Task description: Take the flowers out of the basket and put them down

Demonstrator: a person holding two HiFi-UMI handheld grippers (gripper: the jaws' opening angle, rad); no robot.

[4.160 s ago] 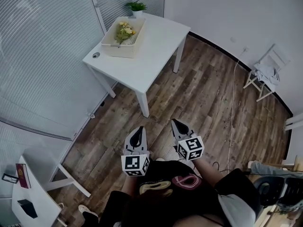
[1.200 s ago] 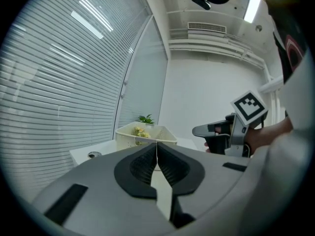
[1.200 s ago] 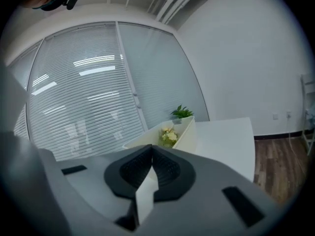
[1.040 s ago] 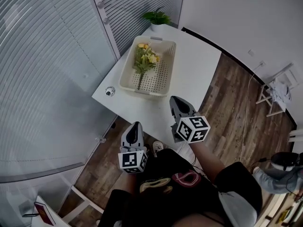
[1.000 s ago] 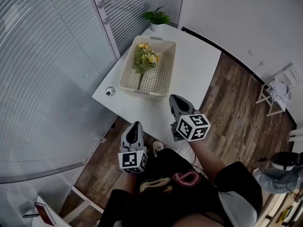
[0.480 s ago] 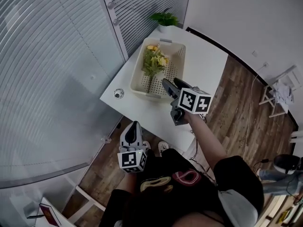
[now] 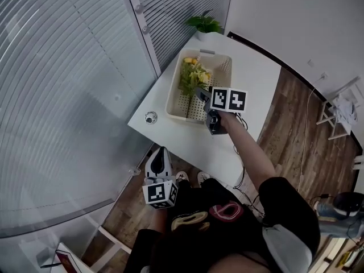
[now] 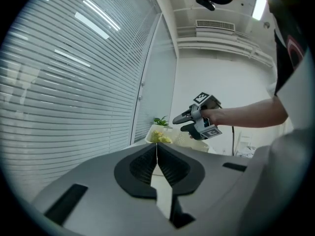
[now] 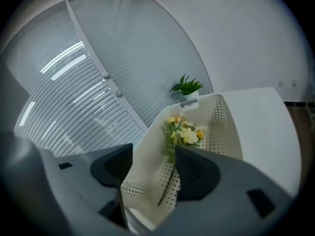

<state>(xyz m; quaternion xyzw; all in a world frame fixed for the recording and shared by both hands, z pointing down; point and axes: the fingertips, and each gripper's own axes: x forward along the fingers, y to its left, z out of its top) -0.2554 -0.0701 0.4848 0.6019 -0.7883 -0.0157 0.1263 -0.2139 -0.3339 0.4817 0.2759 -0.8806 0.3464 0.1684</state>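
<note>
A white counter (image 7: 256, 78) carries a perforated cream basket (image 7: 172, 98). A bunch of yellow flowers (image 7: 195, 74) lies inside it, with the blooms toward the far end. The right claw (image 7: 199, 91) hangs over the basket's near end, released, its jaws having just been opening. The stem shows through the gap between them, ungripped. The left claw (image 7: 160, 153) is clenched on nothing, held low off the counter's near edge.

From the head we look steeply down on the desk (image 7: 259, 75); both gripper views share its basket (image 9: 226, 127), the right close, the left far and level.
</note>
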